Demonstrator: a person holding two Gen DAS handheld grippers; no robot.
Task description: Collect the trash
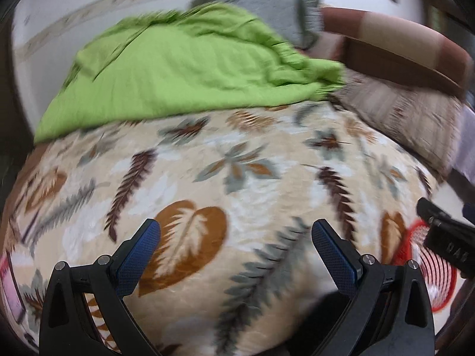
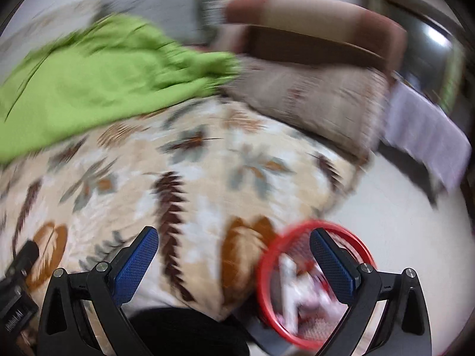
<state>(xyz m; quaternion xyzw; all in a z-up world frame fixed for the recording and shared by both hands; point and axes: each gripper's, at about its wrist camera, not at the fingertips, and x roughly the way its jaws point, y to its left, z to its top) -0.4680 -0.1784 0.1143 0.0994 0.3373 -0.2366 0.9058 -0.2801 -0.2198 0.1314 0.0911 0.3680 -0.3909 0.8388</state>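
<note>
Left tongs: the left gripper (image 1: 236, 247) hangs over the bed with its blue pads spread wide and nothing between them.
Right tongs: the right gripper (image 2: 233, 253) is spread wide too, empty, blue pads well apart.
Bin: the red basket (image 2: 268, 270) sits on the pale floor (image 2: 400, 222) at the bed's corner, its rim passing right behind the right tongs' right-hand pad; from the left wrist the same basket (image 1: 442, 284) peeks in at the far right edge.
Trash: pale, blurred scraps (image 2: 292, 284) lie inside the basket; what they are, cannot tell.
Under both tongs: the leaf-print blanket (image 1: 237, 163), bare beneath the pads.
Ahead of the tongs: a crumpled green sheet (image 1: 184, 68), with a grey cloth (image 1: 267, 3) beyond it.
Ahead and right: a brownish pillow (image 2: 320, 101) against the brown headboard (image 2: 311, 23).
Right view only: a white cloth (image 2: 427, 136) hanging past the pillow, plus the basket's inside.
Left view only: the other gripper's black body (image 1: 445, 237) cutting across the basket.
Focus: both views are motion-blurred.
</note>
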